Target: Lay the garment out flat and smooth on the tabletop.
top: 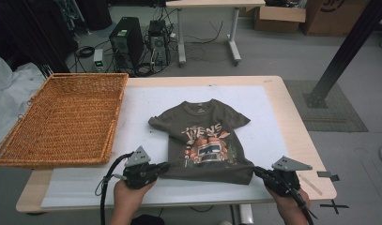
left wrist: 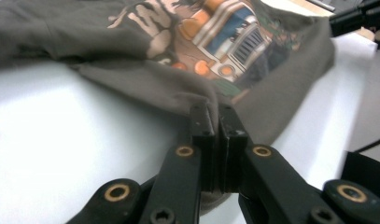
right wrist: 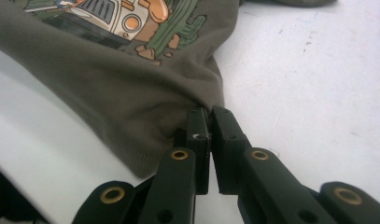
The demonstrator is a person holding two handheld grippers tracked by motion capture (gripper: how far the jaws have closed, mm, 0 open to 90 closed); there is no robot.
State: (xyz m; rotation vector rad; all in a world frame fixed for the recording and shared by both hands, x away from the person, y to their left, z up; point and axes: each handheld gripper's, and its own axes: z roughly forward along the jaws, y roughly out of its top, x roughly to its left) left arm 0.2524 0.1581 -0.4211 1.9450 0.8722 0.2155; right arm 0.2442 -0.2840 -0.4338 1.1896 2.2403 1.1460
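An olive-brown T-shirt (top: 202,136) with an orange truck print lies face up on the white mat, collar toward the far side. My left gripper (top: 166,166) is shut on the shirt's near left hem corner; in the left gripper view the cloth (left wrist: 197,95) bunches between the closed jaws of the left gripper (left wrist: 214,108). My right gripper (top: 256,171) is shut on the near right hem corner. In the right gripper view the hem (right wrist: 145,107) is pinched at the tips of the right gripper (right wrist: 208,112). A hand holds each gripper at the table's near edge.
A large wicker basket (top: 62,117) sits on the table's left end, overhanging the edge. The white mat (top: 146,112) covers most of the wooden table (top: 292,112). A black post, computers and boxes stand on the floor beyond.
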